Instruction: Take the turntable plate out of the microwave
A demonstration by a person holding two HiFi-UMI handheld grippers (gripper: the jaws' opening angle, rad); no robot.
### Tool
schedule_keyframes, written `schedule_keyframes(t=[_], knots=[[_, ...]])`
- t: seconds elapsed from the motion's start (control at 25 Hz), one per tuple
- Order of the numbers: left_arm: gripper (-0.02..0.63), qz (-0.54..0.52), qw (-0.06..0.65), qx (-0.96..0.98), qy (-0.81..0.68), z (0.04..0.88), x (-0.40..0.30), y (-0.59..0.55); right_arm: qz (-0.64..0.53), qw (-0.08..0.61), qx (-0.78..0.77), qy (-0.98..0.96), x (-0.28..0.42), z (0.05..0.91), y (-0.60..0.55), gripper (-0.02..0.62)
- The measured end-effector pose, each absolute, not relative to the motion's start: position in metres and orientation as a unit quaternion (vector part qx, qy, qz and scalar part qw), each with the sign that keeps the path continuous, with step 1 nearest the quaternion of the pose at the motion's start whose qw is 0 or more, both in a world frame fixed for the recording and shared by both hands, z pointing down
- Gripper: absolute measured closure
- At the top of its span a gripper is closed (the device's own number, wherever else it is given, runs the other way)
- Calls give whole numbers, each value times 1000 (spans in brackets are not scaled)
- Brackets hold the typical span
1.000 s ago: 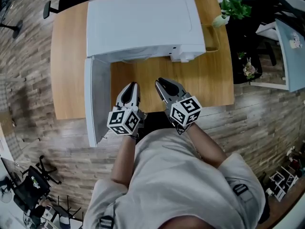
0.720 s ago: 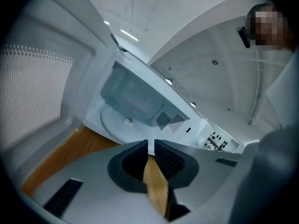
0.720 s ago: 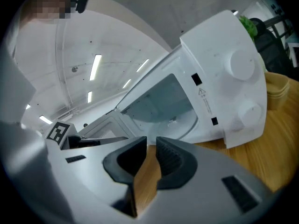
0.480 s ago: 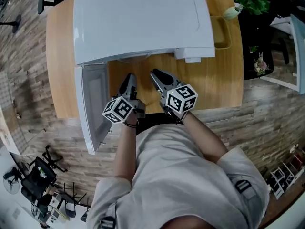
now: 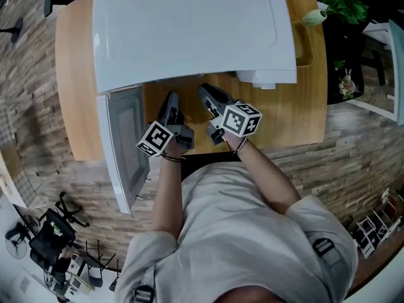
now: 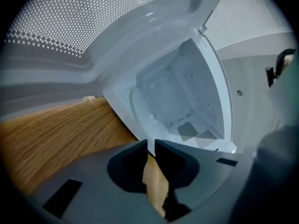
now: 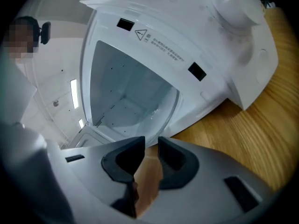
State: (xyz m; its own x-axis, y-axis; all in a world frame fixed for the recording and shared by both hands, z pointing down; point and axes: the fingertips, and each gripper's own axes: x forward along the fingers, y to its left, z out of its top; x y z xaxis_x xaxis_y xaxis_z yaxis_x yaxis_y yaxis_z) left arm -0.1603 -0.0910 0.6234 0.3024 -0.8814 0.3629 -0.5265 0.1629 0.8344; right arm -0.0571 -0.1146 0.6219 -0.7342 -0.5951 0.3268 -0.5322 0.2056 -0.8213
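Observation:
A white microwave (image 5: pixel 189 24) stands on a wooden table (image 5: pixel 284 115) with its door (image 5: pixel 123 137) swung open to the left. The glass turntable plate (image 7: pixel 166 108) lies in the cavity; its clear curved rim (image 6: pixel 134 104) shows near the opening. My left gripper (image 5: pixel 171 98) hovers just before the opening, jaws open a narrow slit (image 6: pixel 150 143) with nothing in it. Beside it, my right gripper (image 5: pixel 203 91) points into the cavity from the right. Its jaws (image 7: pixel 152 141) have just been opening and hold nothing. Neither gripper touches the plate.
The door's perforated window (image 6: pixel 70 22) stands close on the left gripper's left side. The microwave's control panel with a knob (image 7: pixel 233 8) is to the right of the cavity. A potted plant (image 5: pixel 341 5) stands beyond the table's right end.
Both grippers have moved forward toward the microwave's opening and rolled. The right jaws stand wider apart than before.

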Motion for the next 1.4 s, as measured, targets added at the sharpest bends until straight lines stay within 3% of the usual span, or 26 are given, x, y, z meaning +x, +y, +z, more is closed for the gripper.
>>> schedule_keyframes(t=[0.44, 1.4], knots=[[485, -217, 538, 610, -540, 630, -170, -112, -566, 56, -374, 733, -70, 638, -128, 491], [525, -209, 556, 620, -513, 638, -169, -120, -558, 42, -382, 735, -81, 641, -136, 503]])
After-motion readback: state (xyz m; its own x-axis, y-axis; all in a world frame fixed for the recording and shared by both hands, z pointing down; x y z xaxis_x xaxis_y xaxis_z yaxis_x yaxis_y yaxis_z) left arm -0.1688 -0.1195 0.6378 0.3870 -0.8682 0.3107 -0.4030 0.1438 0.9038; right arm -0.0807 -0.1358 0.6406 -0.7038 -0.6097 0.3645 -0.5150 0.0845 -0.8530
